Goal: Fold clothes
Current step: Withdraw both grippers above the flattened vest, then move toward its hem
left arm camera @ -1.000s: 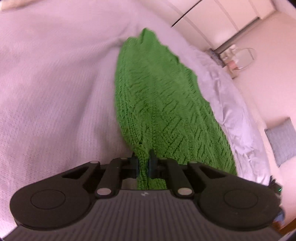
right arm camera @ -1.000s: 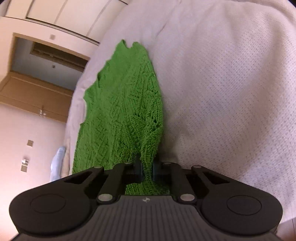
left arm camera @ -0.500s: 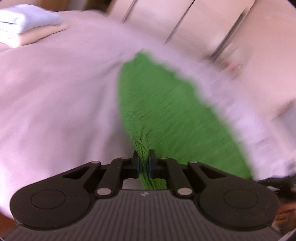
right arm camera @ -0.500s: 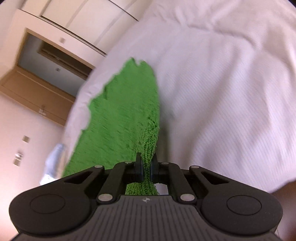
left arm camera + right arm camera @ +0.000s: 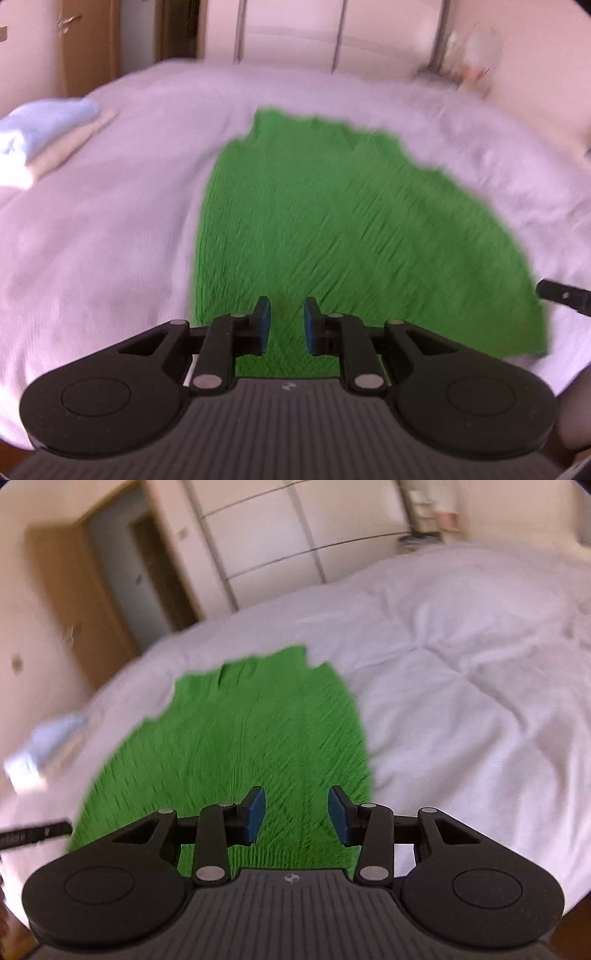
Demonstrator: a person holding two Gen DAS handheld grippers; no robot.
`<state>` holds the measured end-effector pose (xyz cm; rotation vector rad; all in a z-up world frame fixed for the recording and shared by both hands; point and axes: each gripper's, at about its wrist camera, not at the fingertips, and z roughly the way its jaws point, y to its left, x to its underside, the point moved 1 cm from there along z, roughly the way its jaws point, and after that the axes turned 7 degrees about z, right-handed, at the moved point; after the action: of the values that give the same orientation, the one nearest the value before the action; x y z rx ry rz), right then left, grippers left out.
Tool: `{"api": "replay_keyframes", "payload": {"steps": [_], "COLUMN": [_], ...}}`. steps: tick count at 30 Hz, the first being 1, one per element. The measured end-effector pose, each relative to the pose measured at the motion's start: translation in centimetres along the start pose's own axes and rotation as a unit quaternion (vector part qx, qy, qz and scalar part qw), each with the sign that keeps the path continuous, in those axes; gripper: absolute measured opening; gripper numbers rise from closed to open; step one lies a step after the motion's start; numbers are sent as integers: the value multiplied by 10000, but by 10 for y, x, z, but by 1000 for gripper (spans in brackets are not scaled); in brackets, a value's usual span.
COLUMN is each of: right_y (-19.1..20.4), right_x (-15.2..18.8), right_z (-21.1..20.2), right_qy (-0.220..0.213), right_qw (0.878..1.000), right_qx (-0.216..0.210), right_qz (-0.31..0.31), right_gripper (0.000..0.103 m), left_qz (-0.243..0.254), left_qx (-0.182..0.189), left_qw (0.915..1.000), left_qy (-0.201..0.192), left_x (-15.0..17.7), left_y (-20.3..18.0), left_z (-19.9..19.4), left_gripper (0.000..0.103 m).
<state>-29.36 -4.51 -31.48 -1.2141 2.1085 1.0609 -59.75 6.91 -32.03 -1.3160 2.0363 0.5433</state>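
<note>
One green knit (image 5: 332, 229), one bed (image 5: 92, 240), one folded stack (image 5: 48, 136), two grippers (image 5: 285, 325) (image 5: 296, 814).

left gripper (image 5: 285, 325) – parted, empty | green sweater (image 5: 343, 229) – flat on bed (image 5: 92, 240)

No readable text, numbers or brand names in either view. Only mark: a small pale emblem moulded on the ribbed housing of each tool, centred just behind the fingers, on the left gripper (image 5: 285, 325) and on the right gripper (image 5: 296, 815). It's a logo shape, no letters I can make out. Motion blur kills anything finer. The wardrobe doors (image 5: 273, 542) ahead of the right tool carry no legible labels.
</note>
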Motion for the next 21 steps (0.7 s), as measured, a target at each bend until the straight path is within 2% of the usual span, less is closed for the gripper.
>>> {"api": "replay_keyframes", "payload": {"steps": [2,5,10,11,12,15,16,17,18,20,21], "right_y": [9,3,-6,-4,-3,3,5,6,8,17,21], "right_x": [14,36,40,35,29,14,8,3,-2,-10,-13], "right_z": [21,41,24,16,8,-17,-25,-33,-41,-55,-62], "right_qy": [117,479,640,580,519,339,278,218,158,-18,-92], "right_qw": [9993,9964,9959,9962,9964,9966,9965,9964,9962,9972,9976], "right_qx": [109,520,638,648,658,688,698,708,717,615,573], "right_qz": [-326,-475,34,89,145,310,365,420,475,422,388], "right_gripper": [41,40,41,42,45,59,68,76,79,91,93], "left_qz": [-97,-57,-193,-141,-21,378,461,501,540,590,626], "left_qx": [-134,-309,-569,-664,-777,-1001,-1024,-1019,-1014,-1004,-1010], "left_qw": [9997,9992,9962,9955,9949,9938,9935,9935,9934,9931,9929], "left_qy": [181,233,629,666,637,295,164,69,-25,-114,-102], "left_x": [8,17,16,11,5,-11,-15,-18,-21,-24,-23], "left_y": [-3,-5,-3,-6,-12,-29,-33,-36,-39,-44,-46], "left_z": [11,1,-25,-32,-39,-67,-76,-84,-92,-103,-107], "left_gripper": [19,21,20,25,34,41,42,47,52,53,53]}}
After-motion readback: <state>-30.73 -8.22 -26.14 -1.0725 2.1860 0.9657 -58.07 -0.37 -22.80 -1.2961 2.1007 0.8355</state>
